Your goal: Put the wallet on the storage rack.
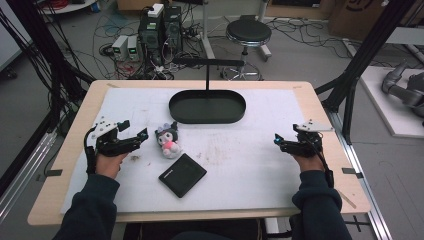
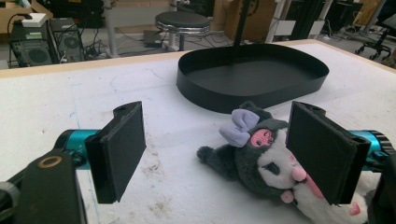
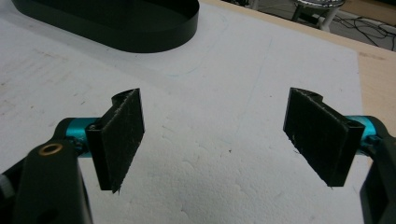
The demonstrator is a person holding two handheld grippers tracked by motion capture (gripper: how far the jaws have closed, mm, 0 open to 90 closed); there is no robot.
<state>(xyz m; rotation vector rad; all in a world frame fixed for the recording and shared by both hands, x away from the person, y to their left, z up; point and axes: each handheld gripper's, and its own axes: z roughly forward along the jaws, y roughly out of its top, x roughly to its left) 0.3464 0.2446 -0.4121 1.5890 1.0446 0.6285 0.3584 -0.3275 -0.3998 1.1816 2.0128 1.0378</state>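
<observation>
Plush doll [image 1: 168,140], dark grey with a white face, a lilac bow on its head, pink cheeks and a pink outfit, lies on its side on the white sheet covering the tabletop [image 1: 260,165], left of centre. Seen from the left gripper view, the doll [image 2: 268,161] rests just ahead of the left tongs [image 2: 224,154], toward their right-hand jaw, which hides part of its body; whether that jaw touches the toy cannot be told. The left tongs [image 1: 134,131] are spread wide, gripping nothing, their tips just beside the doll in the high view, held by a hand in a dark sleeve. Near the doll, toward the person, a flat black square case [image 1: 182,175] lies on the sheet. Beyond it, at the far side, stands a shallow black oval tray [image 1: 207,106] with a thin black post rising from its rear edge. Well apart, at the right side of the tabletop, the right tongs [image 1: 278,141] are likewise spread, nothing between the jaws; in the right gripper view the right tongs [image 3: 215,140] frame bare white sheet, with the tray [image 3: 140,32] at upper left.
</observation>
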